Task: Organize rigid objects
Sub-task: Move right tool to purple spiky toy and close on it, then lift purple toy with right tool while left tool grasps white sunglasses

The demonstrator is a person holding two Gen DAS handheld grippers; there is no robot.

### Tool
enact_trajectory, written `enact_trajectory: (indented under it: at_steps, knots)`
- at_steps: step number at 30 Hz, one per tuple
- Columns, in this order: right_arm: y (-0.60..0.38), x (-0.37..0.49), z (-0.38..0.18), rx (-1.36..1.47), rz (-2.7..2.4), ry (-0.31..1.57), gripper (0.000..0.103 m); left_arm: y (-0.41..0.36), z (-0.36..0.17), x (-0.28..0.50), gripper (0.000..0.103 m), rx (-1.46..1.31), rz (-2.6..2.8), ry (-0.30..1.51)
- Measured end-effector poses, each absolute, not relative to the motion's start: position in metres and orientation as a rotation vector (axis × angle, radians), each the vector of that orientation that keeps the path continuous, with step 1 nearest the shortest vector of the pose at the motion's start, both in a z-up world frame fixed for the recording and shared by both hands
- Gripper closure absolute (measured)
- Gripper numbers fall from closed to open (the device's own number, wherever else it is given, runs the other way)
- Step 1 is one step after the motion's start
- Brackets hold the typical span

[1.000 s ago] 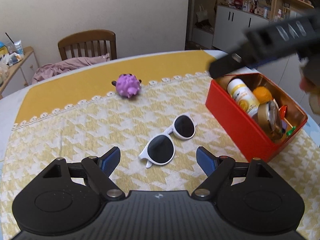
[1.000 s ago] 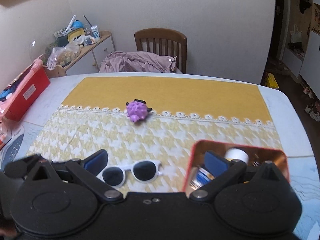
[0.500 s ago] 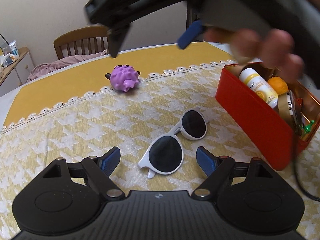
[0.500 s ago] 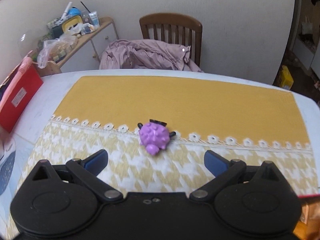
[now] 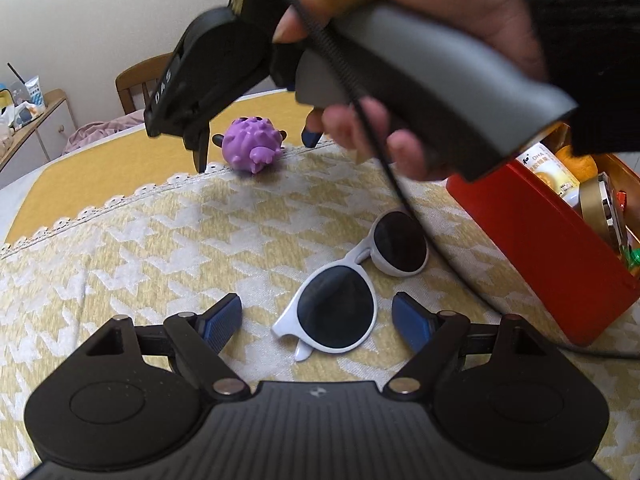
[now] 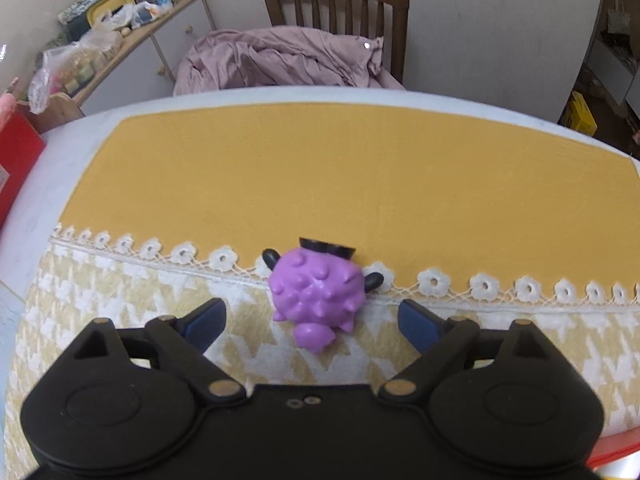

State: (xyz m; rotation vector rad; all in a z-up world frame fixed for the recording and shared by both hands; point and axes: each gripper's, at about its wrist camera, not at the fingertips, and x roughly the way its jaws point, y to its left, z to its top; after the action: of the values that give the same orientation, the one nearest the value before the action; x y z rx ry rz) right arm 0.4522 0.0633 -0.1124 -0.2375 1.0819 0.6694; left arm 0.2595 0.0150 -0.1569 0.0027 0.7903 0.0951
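Since the earlier frame the right gripper had swung away from the red box and across the table to the purple spiky toy, and its jaws had just been closing a little, with the toy between them but neither pad touching it. They stood wide at this moment, one pad on each side of the toy, which lay on the lace border of the yellow cloth. The left gripper had sunk slightly toward the white sunglasses; its jaws stood moderately open around the nearer lens, no contact visible. Risks, as judged: the toy's rounded, knobbed body could squirt out or roll if the pads closed off-centre or too high. The right hand's cable hung over the sunglasses and could snag or drag them. A pinch on the lens edge could flip the frame.
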Motion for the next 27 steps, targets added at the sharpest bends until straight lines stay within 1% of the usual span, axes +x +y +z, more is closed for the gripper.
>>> enact_trajectory:
  at_steps: [3, 4, 6, 8, 10, 11, 14, 21, 23, 27]
  knots:
    - [0.066, 0.452, -0.117, -0.22, 0.664, 1.1, 0.015, 0.015, -0.157, 0.262, 0.022, -0.014, 0.098, 0.798]
    - [0.066, 0.452, -0.119, -0.212, 0.667, 1.105, 0.019, 0.015, -0.157, 0.263, 0.023, -0.017, 0.099, 0.802]
    - [0.07, 0.452, -0.119, -0.218, 0.66, 1.098, 0.02, 0.015, -0.155, 0.265, 0.029, -0.025, 0.098, 0.807]
    - [0.072, 0.451, -0.118, -0.221, 0.654, 1.087, 0.027, 0.015, -0.153, 0.265, 0.039, -0.034, 0.102, 0.808]
    - [0.072, 0.452, -0.118, -0.214, 0.646, 1.084, 0.03, 0.016, -0.151, 0.264, 0.046, -0.047, 0.111, 0.807]
    - [0.071, 0.452, -0.117, -0.21, 0.642, 1.082, 0.036, 0.016, -0.15, 0.263, 0.049, -0.051, 0.11, 0.807]
    - [0.069, 0.455, -0.116, -0.198, 0.619, 1.077, 0.053, 0.018, -0.151, 0.265, 0.049, -0.039, 0.105, 0.808]
    - [0.046, 0.446, -0.111, -0.131, 0.629, 1.083, 0.054, 0.023, -0.151, 0.263, 0.049, -0.053, 0.098, 0.809]
    - [0.035, 0.441, -0.107, -0.109, 0.635, 1.08, 0.057, 0.024, -0.151, 0.259, 0.049, -0.061, 0.1, 0.807]
    - [0.015, 0.429, -0.099, -0.094, 0.662, 1.076, 0.058, 0.023, -0.151, 0.254, 0.05, -0.076, 0.104, 0.808]
